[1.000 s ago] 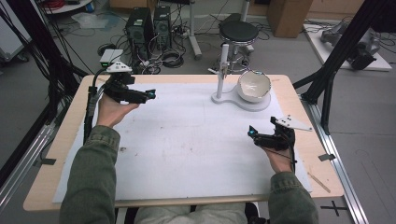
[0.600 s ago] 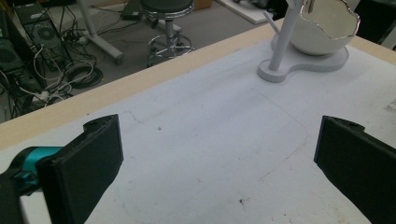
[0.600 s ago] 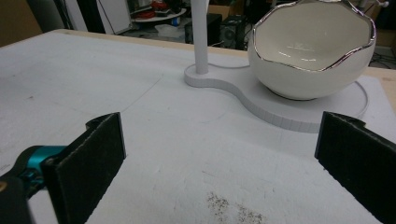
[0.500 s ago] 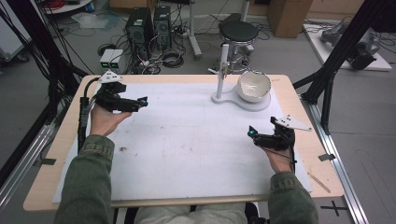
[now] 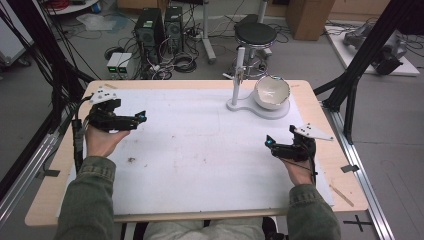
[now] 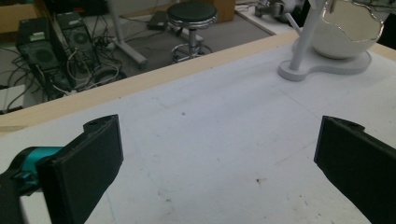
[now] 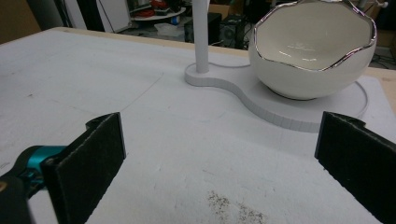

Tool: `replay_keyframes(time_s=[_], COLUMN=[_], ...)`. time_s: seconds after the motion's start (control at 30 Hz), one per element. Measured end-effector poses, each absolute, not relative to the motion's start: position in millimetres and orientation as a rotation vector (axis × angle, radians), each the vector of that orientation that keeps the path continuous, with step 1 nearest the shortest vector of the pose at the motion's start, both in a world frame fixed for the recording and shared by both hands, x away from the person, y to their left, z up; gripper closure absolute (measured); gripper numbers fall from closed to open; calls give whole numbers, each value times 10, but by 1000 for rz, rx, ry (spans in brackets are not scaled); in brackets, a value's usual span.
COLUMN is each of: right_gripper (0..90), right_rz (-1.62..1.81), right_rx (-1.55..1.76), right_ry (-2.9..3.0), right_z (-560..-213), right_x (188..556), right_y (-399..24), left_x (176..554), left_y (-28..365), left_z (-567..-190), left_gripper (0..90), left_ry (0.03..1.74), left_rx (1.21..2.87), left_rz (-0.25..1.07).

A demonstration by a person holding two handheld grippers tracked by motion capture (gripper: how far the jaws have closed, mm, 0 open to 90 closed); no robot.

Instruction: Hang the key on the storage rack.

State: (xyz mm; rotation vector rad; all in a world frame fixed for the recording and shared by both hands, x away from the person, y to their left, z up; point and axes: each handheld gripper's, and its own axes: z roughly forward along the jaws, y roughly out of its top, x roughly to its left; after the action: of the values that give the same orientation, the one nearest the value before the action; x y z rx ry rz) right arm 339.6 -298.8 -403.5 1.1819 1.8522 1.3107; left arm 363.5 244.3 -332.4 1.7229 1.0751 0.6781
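Two grippers are over the surface [image 5: 200, 200], one in each hand. One white bowl [image 5: 271, 92] with a wavy silvered rim sits on one white stand base [image 5: 250, 107], and one white post [image 5: 239, 75] rises from the narrow end of that base; the set stands near the far edge of the surface, toward its far right corner. One white mat [image 5: 200, 150] covers most of the wooden top.

The left gripper [image 5: 141, 118] is near the left edge, held in the person's left hand [image 5: 100, 140]. In the left gripper view its jaws stand wide apart with bare mat between them, holding and touching nothing.

The right gripper [image 5: 268, 143] is near the right edge, on the near side of the bowl and well apart from it, held in the right hand [image 5: 300, 170]. In the right gripper view its jaws are likewise spread wide and empty, with the bowl and base ahead of them. A patch of dark specks [image 7: 233, 207] marks the mat between its jaws.
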Motion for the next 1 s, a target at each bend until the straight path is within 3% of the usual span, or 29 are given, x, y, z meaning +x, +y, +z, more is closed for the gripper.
replay_keyframes(time_s=[1.0], right_gripper=[6], right_rz=[1305], right_rx=[1184], right_ry=[1858], right_z=[-4060], right_x=[3394], right_y=[-2958], left_x=[3172], left_y=[2831], left_z=[-3861], left_gripper=[16], left_ry=[1186], left_rx=[1534], left_rz=[865])
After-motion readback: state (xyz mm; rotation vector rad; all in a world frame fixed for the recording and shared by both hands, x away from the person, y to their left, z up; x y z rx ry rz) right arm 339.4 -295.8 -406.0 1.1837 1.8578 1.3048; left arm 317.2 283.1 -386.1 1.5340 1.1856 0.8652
